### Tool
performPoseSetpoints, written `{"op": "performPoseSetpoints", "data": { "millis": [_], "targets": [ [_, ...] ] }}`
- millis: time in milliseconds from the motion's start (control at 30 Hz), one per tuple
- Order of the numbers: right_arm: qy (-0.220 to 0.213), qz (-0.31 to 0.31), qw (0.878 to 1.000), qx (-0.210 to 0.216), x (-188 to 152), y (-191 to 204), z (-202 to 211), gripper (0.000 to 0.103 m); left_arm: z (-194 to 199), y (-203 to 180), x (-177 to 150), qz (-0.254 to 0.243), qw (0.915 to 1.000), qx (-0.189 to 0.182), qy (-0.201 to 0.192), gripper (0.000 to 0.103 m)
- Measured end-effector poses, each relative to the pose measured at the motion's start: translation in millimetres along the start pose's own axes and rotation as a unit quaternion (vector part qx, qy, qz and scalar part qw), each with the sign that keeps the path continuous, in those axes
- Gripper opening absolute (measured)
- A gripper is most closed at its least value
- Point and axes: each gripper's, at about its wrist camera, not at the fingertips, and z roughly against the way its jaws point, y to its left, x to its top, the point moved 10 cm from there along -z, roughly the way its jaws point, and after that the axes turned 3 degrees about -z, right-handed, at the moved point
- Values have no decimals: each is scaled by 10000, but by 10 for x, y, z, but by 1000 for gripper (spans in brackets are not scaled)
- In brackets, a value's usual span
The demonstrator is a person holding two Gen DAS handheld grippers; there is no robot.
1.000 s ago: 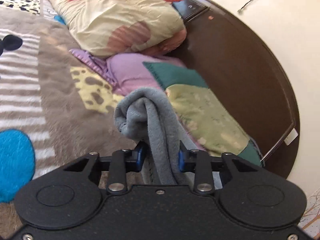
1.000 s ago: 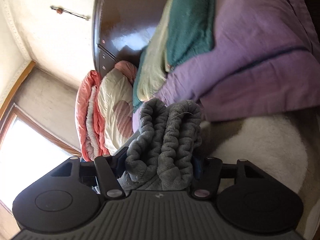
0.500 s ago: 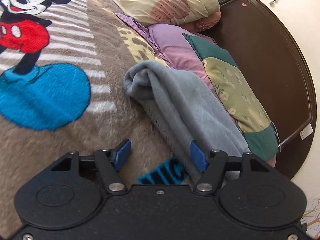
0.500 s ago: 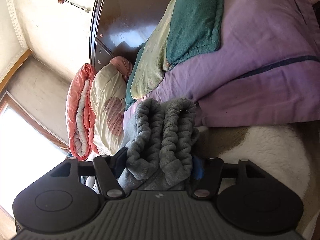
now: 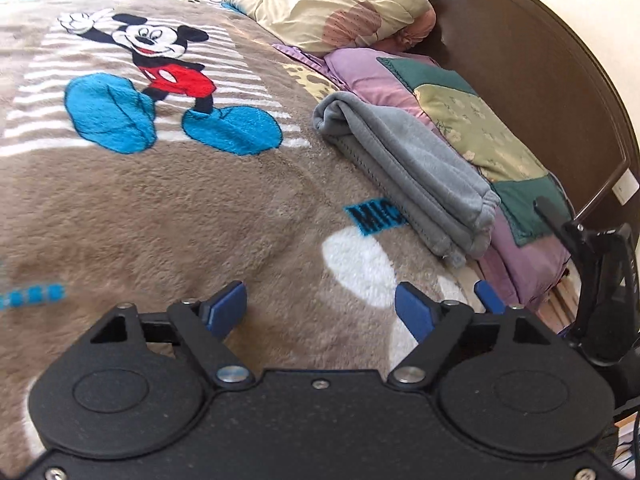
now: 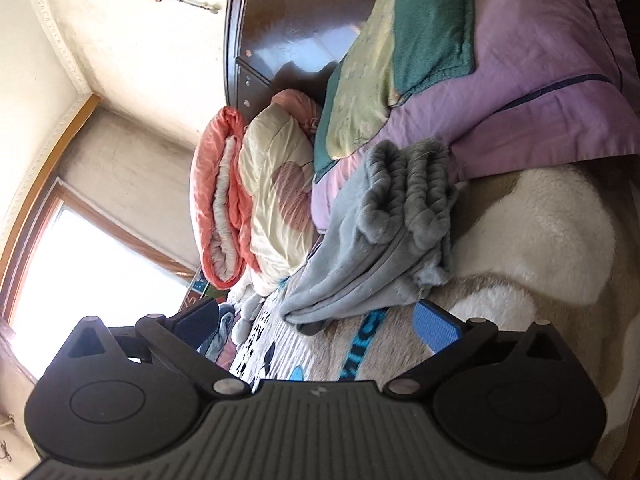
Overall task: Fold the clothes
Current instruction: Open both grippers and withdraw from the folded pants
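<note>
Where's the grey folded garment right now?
The grey folded garment lies on the brown blanket, right of centre in the left wrist view, against the purple pillow.

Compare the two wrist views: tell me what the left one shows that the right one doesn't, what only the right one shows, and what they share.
Only the left wrist view shows the Mickey Mouse figure on the brown blanket, and the right gripper at the frame's right edge. Only the right wrist view shows the window, the wall with its ceiling trim, and the rolled pink quilt edge-on. Both show the folded grey garment lying on the blanket against the purple pillow, the dark headboard, and open, empty jaws; the left gripper holds nothing.
</note>
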Motion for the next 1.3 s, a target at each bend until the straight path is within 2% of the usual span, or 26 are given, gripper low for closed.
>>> {"op": "performPoseSetpoints", "data": {
  "millis": [33,200,333,467,567,667,833,1000,1167,1300],
  "targets": [
    [38,17,10000,58,-34,55,45,103,107,-24,-8,-117,9999,27,-56,84],
    [-10,694,9968,-392,-97,409,450,103,644,-169,45,-700,9962,236,-468,102],
    [-56,1229,9888,-840,-93,695,767,103,1006,-348,151,-964,9913,381,-813,103],
    [-156,1814,9718,-1497,55,997,1036,103,1240,-584,283,-1143,9865,444,-1083,103],
    [-32,2254,9535,-2000,115,1151,1170,103,1342,-755,317,-1361,9828,384,-1191,103],
    [110,2367,9404,-2441,167,1163,1255,103,1389,-866,296,-1565,9787,509,-1228,103],
    [32,2562,9311,-2596,244,1198,1431,103,1433,-993,220,-1824,9736,609,-1226,103],
    [56,2703,9253,-2661,256,1236,1540,103,1475,-1040,201,-1698,9780,450,-1123,103],
    [106,2837,9209,-2670,225,1294,1596,103,1540,-1029,198,-1679,9772,573,-1164,103],
    [127,2925,9187,-2653,182,1352,1633,103,1586,-1045,160,-1701,9771,513,-1168,103]
  ]
}}
